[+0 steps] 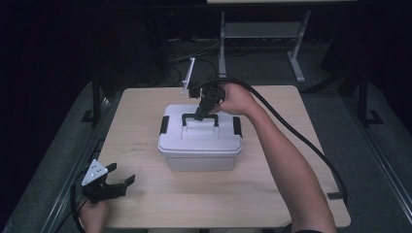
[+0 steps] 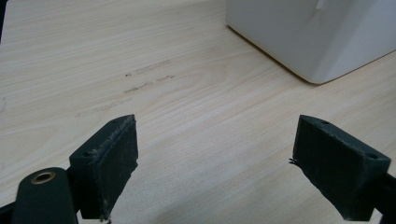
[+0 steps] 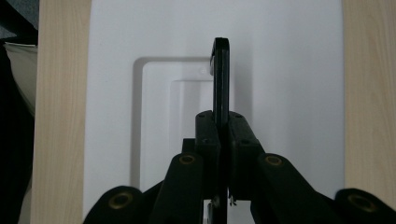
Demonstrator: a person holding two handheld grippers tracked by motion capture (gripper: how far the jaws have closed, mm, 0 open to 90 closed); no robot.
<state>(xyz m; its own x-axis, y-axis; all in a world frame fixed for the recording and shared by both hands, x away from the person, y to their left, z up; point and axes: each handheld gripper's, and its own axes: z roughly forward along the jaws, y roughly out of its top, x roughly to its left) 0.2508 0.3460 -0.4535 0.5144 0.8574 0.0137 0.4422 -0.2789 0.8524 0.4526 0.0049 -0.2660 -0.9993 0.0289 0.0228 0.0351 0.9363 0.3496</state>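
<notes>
Right gripper [image 1: 200, 115] clenched on black handle [image 3: 221, 79] of white lidded box [image 1: 200, 145].

Box sits mid-table [image 1: 272, 194], black latches at its left and right ends; handle stands raised off the lid, pinched between the pads. Left gripper [image 1: 118, 180] rests at the near left corner, jaws spread wide, nothing between them, well apart from the box.

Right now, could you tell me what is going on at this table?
A person is working on a white plastic box that stands in the middle of a wooden table. The right gripper is shut on the box's black handle, which stands upright above the lid. The black side latches look closed. The left gripper rests open near the table's front left corner, holding nothing.
</notes>
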